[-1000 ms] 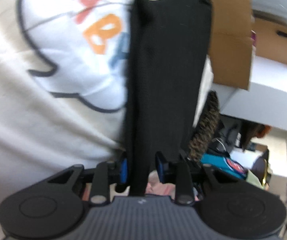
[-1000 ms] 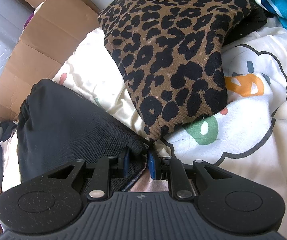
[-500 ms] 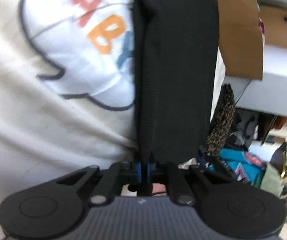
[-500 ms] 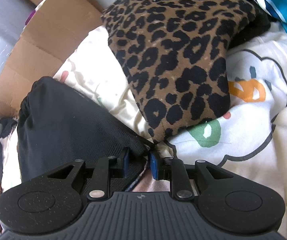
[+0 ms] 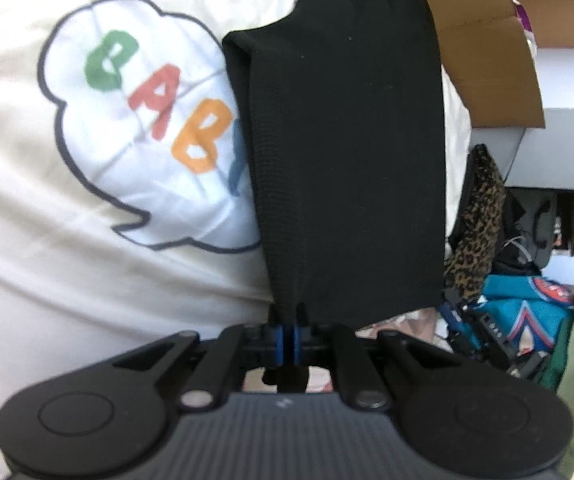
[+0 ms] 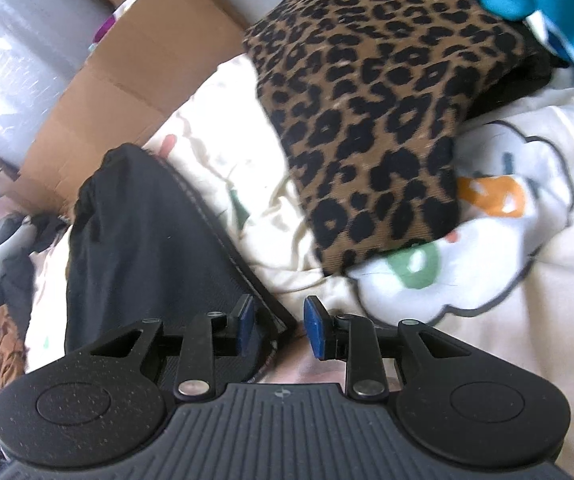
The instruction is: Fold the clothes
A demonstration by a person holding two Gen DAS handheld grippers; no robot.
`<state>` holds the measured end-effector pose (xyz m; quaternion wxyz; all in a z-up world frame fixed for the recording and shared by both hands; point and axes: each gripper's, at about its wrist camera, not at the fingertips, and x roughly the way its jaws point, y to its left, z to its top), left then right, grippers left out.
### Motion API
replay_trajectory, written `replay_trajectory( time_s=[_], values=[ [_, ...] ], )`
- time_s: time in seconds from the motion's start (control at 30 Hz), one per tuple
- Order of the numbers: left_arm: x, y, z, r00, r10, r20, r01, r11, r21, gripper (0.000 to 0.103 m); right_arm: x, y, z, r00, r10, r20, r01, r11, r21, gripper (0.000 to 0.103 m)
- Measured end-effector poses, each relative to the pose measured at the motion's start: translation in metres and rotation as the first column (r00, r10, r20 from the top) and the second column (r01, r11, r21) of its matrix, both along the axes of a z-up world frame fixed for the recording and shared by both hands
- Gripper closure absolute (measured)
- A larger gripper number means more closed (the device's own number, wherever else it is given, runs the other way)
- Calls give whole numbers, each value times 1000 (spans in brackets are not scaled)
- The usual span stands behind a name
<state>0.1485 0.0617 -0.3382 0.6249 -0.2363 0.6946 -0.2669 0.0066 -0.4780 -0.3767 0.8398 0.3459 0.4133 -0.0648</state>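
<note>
Jaws of the left gripper (image 5: pixel 286 334) pinch a ribbed black garment (image 5: pixel 347 140) stretching ahead of them. The right gripper (image 6: pixel 277 326) jaws have just been opening, spread, with the garment's stitched corner lying between them.

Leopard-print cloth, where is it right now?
In the right wrist view the leopard-print cloth lies upper centre on the cream sheet, right of the cardboard box and the black garment.

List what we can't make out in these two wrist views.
- Black garment: its far end is cut off by the top edge in the left wrist view; type unclear.
- Where the left tongs pinch it: the fabric edge covers the pads.
- Cream sheet: printed word partly hidden behind the garment.
- Right wrist view: the garment's near corner under the open right tongs is hidden by the tool body; leopard-print piece is motion-blurred.
</note>
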Motion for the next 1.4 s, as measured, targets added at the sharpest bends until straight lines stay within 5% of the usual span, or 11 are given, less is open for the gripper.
replay_trajectory(
  time_s=[0.43, 0.77, 0.9, 1.03, 1.4],
  values=[
    [2, -21, -1, 999, -44, 29, 42, 997, 61, 98, 38, 16, -13, 972, 231, -45, -234, 969, -78, 69],
    [-8, -4, -6, 998, -51, 43, 48, 997, 61, 98, 78, 11, -14, 851, 514, -110, -524, 845, -107, 68],
    [-9, -6, -5, 998, -46, 44, 43, 997, 57, 98, 82, 16, -8, 794, 590, -148, -607, 785, -128, 90],
    [-4, -12, 2, 997, -58, 50, 55, 997, 59, 98, 83, 17, -1, 781, 601, -168, -622, 772, -132, 99],
    [-18, -4, 41, 990, -116, 76, 114, 993, 34, 98, 64, 6, 44, 776, 609, -166, -629, 768, -122, 100]
  ],
)
